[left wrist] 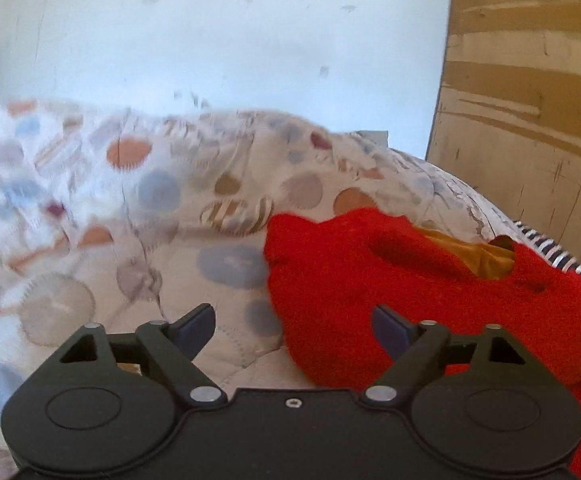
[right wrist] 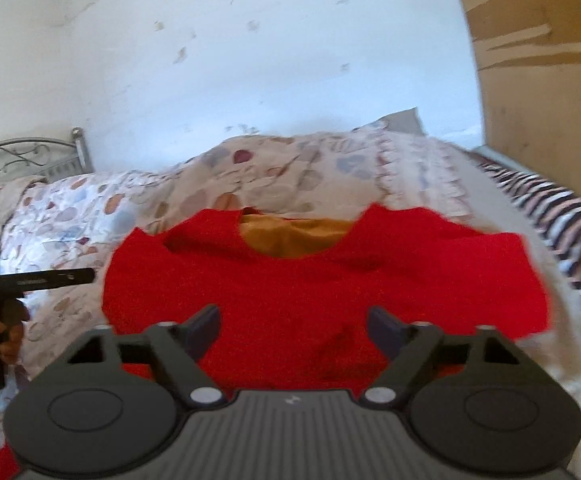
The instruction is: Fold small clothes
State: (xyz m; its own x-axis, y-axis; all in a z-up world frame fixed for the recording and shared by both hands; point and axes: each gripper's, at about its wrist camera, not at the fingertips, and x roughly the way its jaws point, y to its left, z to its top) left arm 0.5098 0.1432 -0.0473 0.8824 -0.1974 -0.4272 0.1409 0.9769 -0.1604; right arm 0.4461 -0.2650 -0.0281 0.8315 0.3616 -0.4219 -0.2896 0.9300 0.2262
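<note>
Right tongs [right wrist: 293, 330] gape above the red garment [right wrist: 322, 280] (mustard lining [right wrist: 294, 236] showing).

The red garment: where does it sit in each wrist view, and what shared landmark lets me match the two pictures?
Left wrist: the red garment fills the lower right, lying on the dotted bedspread, reaching under the right finger of the open left gripper.
Right wrist: it spans the centre, ahead of and under the open right gripper.
Shared landmark: the mustard cloth showing through its neck opening; also the wooden panel at the right.
</note>
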